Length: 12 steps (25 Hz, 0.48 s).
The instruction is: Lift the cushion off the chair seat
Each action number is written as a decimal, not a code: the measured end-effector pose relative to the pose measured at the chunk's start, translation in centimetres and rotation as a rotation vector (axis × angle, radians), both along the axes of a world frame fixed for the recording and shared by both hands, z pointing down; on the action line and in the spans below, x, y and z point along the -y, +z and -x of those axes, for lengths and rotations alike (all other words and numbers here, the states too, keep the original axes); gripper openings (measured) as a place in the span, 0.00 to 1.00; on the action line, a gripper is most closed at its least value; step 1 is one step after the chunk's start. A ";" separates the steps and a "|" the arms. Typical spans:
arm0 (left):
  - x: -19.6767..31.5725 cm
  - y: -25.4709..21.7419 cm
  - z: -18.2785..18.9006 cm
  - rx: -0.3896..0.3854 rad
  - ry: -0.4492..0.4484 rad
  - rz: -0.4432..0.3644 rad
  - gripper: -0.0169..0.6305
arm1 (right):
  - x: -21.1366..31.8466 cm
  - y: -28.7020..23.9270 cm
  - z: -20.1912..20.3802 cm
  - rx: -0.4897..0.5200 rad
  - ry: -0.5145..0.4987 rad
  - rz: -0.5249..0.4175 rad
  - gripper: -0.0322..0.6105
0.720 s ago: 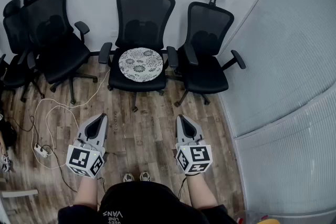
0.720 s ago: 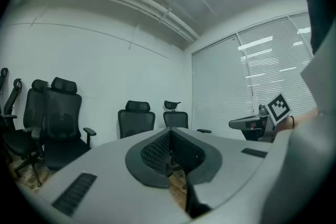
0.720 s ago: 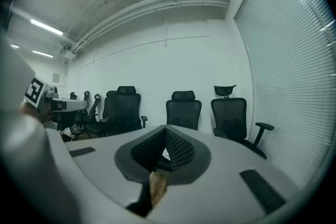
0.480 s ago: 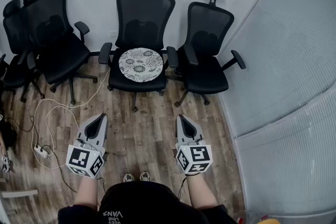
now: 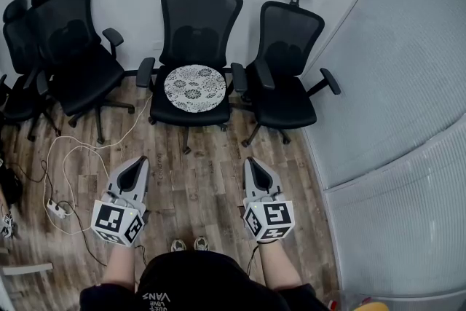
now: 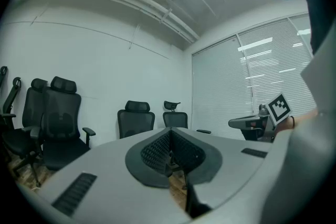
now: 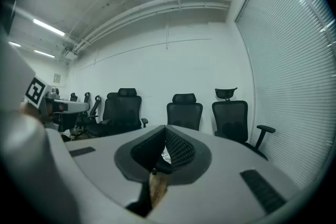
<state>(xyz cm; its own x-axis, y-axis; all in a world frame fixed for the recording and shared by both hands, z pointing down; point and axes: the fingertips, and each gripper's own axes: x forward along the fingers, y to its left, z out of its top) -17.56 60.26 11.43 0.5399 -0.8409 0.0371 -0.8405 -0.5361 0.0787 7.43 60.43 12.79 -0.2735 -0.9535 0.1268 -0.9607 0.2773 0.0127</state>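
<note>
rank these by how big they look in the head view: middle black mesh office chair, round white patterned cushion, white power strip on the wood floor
1. middle black mesh office chair
2. round white patterned cushion
3. white power strip, smallest though it lies nearer the camera

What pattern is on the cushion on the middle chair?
The cushion is white with dark floral medallions, clearest in the head view.
</note>
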 end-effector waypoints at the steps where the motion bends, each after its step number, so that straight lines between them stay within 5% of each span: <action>1: -0.1 0.1 0.1 -0.001 0.000 0.000 0.04 | -0.1 0.0 0.0 0.001 0.001 -0.001 0.08; 12: 0.2 0.4 1.3 -0.008 0.020 0.005 0.04 | -0.2 0.0 1.1 0.010 0.022 0.001 0.08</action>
